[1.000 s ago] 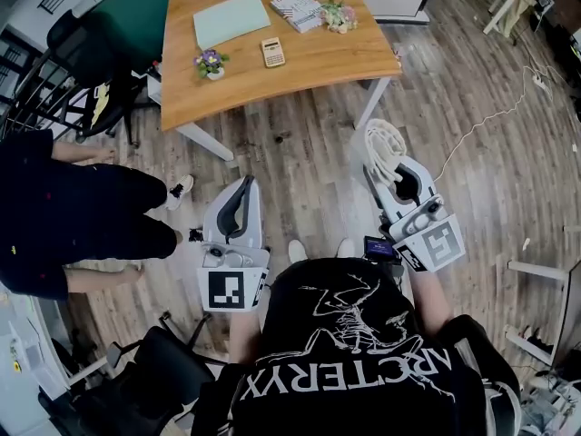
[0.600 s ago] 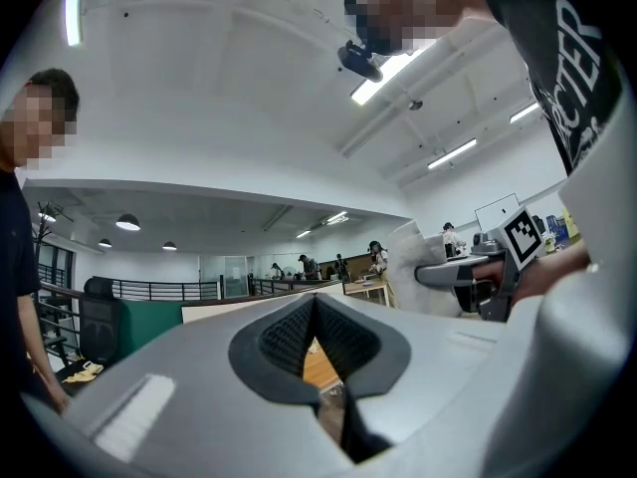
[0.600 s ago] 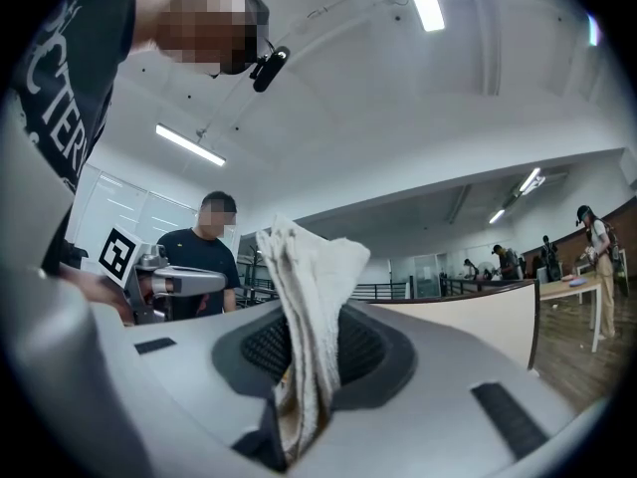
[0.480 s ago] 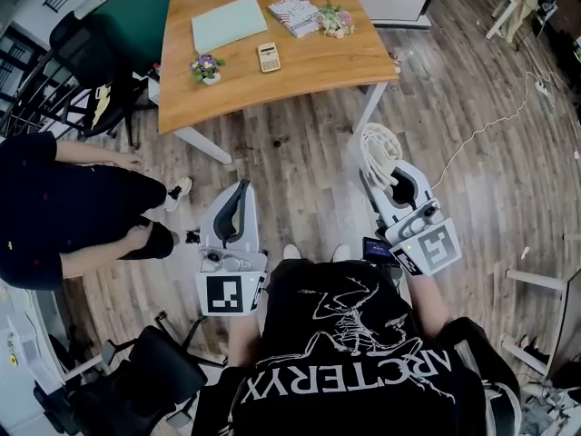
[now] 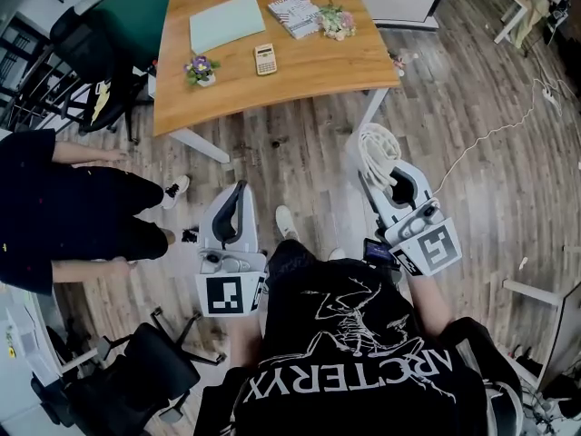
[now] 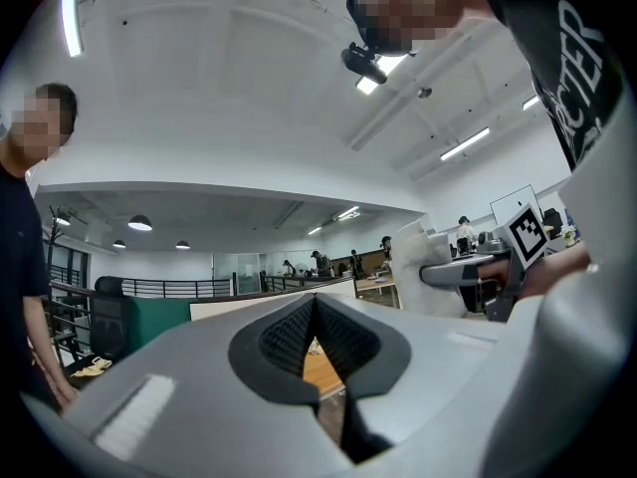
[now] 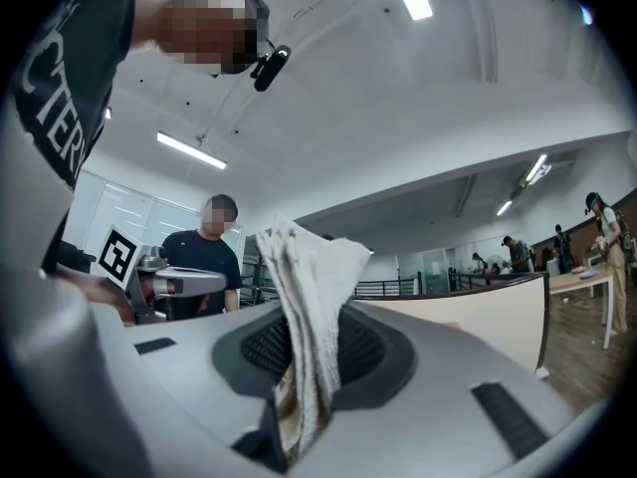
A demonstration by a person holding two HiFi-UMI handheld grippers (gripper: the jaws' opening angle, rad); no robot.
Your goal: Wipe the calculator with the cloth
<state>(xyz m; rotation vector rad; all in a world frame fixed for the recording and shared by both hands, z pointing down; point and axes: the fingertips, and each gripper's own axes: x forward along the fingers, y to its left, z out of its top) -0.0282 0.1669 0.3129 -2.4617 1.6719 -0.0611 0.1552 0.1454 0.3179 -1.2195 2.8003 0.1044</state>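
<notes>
The beige calculator (image 5: 265, 59) lies on the wooden table (image 5: 309, 66), far ahead of both grippers. My right gripper (image 5: 382, 173) is held over the floor at waist height, shut on a white cloth (image 5: 376, 147) that bunches up past its jaws. In the right gripper view the cloth (image 7: 311, 287) stands pinched between the pads of the right gripper (image 7: 311, 361). My left gripper (image 5: 241, 192) hangs level with it on the left, shut with nothing in it. In the left gripper view, the left gripper (image 6: 315, 315) points toward the table.
The table also carries a pale green mat (image 5: 227, 22), a patterned book (image 5: 296, 9), a flower bunch (image 5: 337, 19) and a small flower pot (image 5: 201, 69). A person in black (image 5: 73, 216) stands at the left. Black chairs (image 5: 91, 53) flank the table; a cable (image 5: 490, 130) trails right.
My foot has stepped forward on the wood floor and the view has shifted slightly. The person at the left has shifted their legs. Both grippers keep their pose.
</notes>
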